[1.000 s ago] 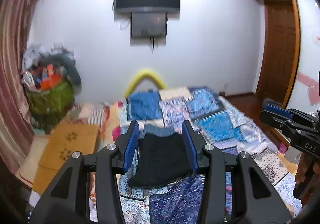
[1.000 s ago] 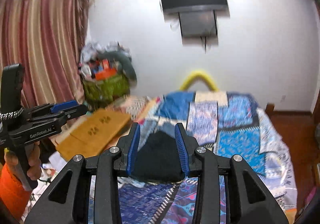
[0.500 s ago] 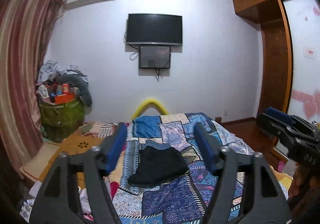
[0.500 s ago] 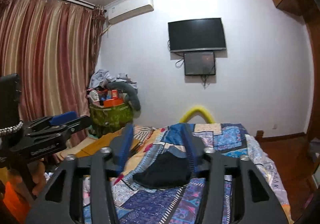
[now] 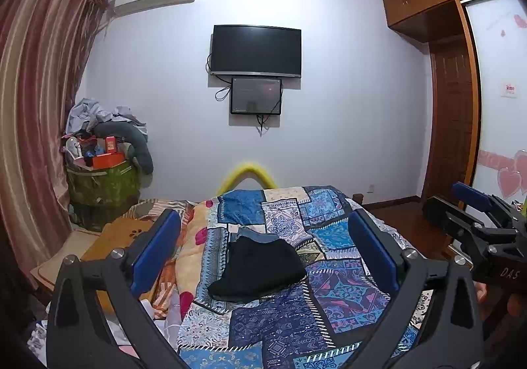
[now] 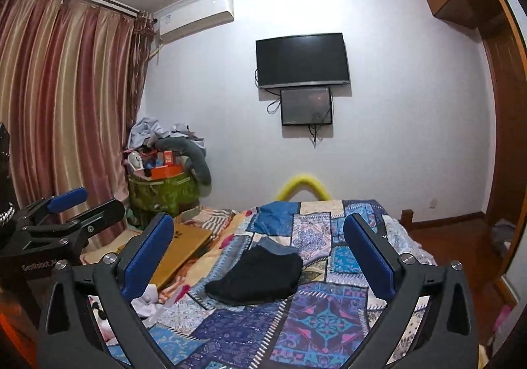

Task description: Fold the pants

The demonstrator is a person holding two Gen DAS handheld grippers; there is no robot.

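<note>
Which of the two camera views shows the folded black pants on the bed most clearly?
The left wrist view shows the black pants slightly better: seen more from above, so their outline on the patchwork bedspread is fuller. The right wrist view also shows them whole, but flatter and more from the side.

left gripper [image 5: 262, 252]: fingers spread wide, holding nothing | right gripper [image 6: 258, 253]: fingers spread wide, holding nothing

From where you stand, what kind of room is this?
Most likely a bedroom in a home: a bed with a patchwork bedspread, a wall-mounted television, and striped curtains at the side.
</note>
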